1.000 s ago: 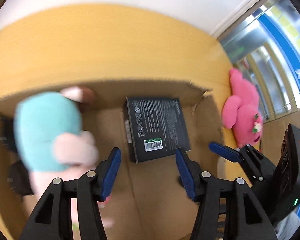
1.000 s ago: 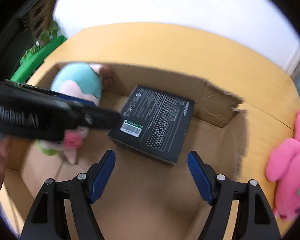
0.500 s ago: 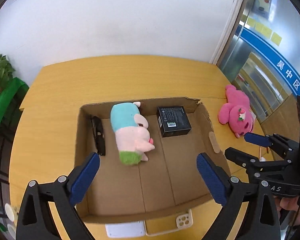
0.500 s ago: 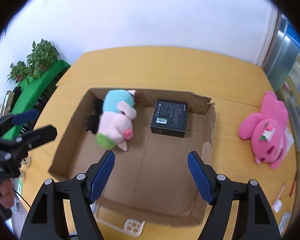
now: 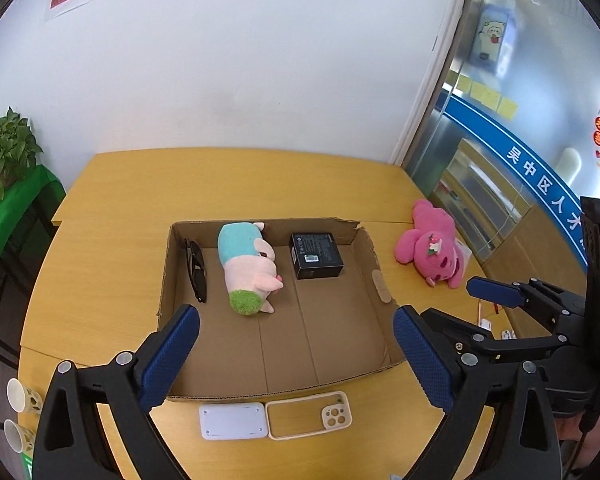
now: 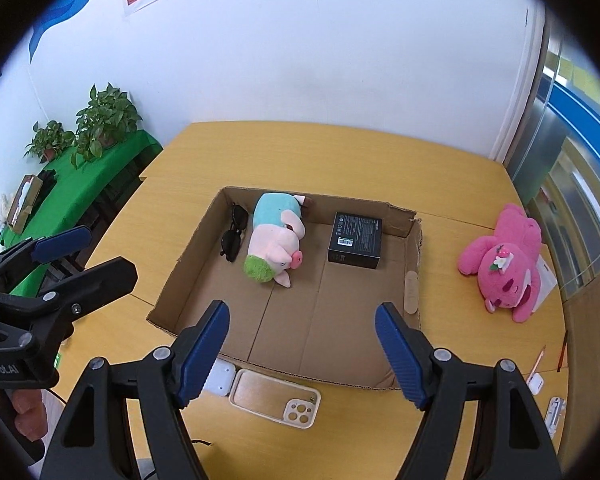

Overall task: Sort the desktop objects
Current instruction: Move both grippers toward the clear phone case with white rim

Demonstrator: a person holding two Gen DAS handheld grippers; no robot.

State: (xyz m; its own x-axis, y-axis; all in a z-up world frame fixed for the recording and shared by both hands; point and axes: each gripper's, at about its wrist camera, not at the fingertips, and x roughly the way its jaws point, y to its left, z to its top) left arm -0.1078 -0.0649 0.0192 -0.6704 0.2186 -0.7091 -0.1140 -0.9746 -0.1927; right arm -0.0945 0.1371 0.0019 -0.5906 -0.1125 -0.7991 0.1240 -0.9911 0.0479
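Both tools pulled back above cardboard box [image 5: 374, 256], left tool [image 5: 296, 340] wide, empty, right tool [image 6: 302, 342] likewise

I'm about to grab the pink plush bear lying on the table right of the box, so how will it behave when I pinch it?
The pink plush bear looks soft, so it will probably squash between the pads and sag. It is likely light. Lying sprawled flat on the table, it should not roll.
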